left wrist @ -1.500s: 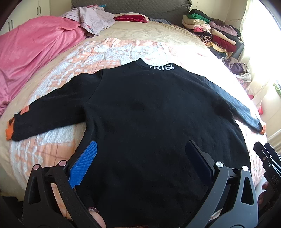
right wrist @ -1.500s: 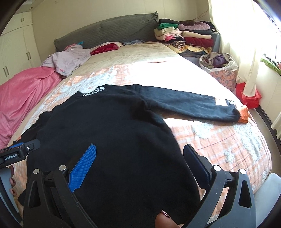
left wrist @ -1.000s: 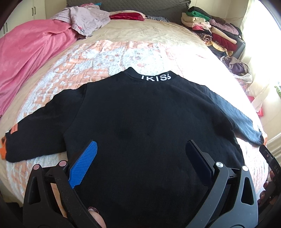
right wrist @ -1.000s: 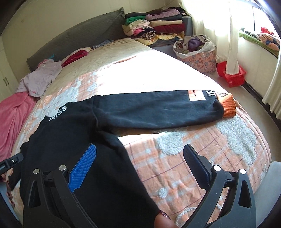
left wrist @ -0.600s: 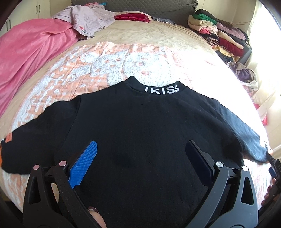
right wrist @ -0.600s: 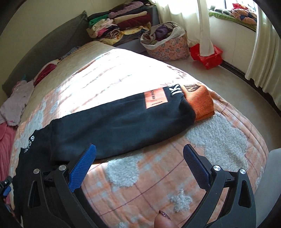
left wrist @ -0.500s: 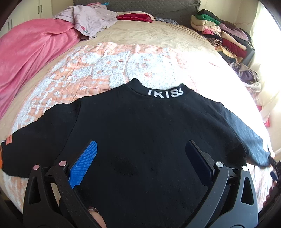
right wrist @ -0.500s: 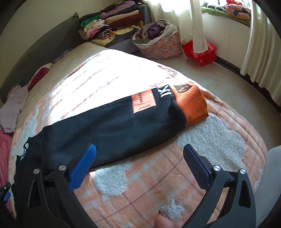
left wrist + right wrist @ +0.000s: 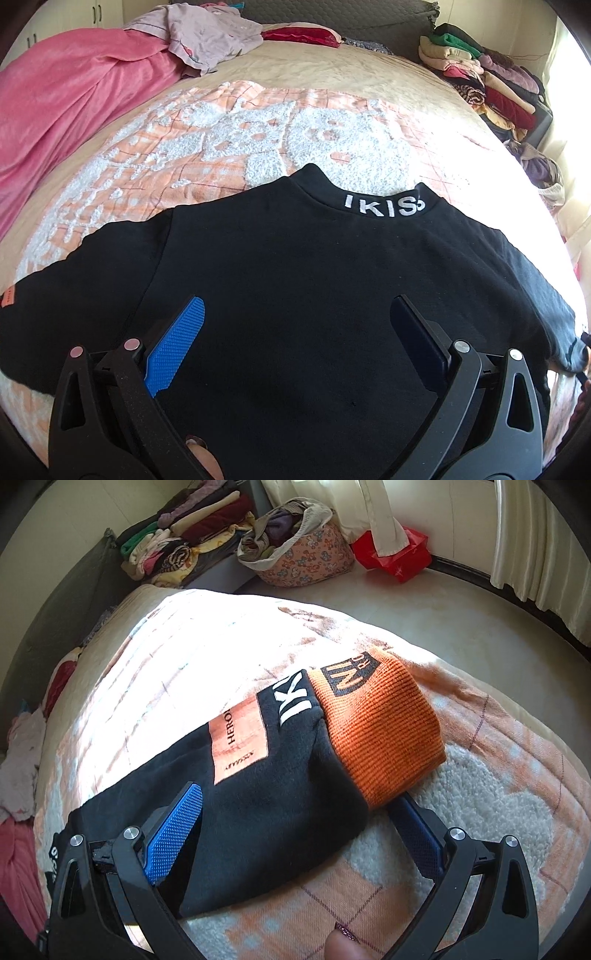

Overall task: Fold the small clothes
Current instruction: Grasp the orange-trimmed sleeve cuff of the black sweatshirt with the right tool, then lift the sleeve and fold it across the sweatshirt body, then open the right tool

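A small black sweatshirt [image 9: 295,280] with a white "IKISS" collar lies flat on the bed, sleeves spread to both sides. My left gripper [image 9: 295,332] is open over its body, holding nothing. My right gripper [image 9: 295,816] is open, its fingers on either side of the right sleeve [image 9: 266,797] just behind the orange cuff [image 9: 376,731]. The sleeve carries an orange patch and white letters. The sleeve lies between the jaws, which are not closed on it.
The bed has a peach and white quilt [image 9: 221,147]. A pink blanket [image 9: 66,103] lies at the left, loose clothes [image 9: 207,33] near the headboard. Folded clothes [image 9: 192,535], a flowered basket [image 9: 303,550] and a red bag [image 9: 395,554] stand beside the bed on the right.
My right gripper has swung right and come down along the right sleeve to just behind its orange cuff. My left gripper has drifted slightly over the sweatshirt's body. Both stayed open.
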A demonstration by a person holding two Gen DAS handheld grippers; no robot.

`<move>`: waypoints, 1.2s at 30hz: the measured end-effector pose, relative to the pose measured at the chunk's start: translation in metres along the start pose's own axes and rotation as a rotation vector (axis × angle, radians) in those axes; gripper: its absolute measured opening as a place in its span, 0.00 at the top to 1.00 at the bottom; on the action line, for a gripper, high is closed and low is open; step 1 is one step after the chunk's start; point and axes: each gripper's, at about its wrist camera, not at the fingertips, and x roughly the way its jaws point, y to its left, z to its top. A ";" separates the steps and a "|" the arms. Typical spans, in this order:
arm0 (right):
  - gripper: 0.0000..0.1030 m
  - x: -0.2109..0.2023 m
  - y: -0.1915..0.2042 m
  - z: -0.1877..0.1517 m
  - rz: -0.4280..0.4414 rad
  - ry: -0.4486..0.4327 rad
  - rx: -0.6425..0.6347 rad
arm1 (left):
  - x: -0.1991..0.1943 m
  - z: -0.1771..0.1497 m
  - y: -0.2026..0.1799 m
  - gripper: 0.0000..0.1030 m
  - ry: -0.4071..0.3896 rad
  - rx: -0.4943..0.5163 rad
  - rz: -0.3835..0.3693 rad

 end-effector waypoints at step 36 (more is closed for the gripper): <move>0.81 -0.125 0.217 -0.069 0.479 -0.163 -0.497 | -0.016 0.005 0.071 0.08 -0.052 -0.115 -0.007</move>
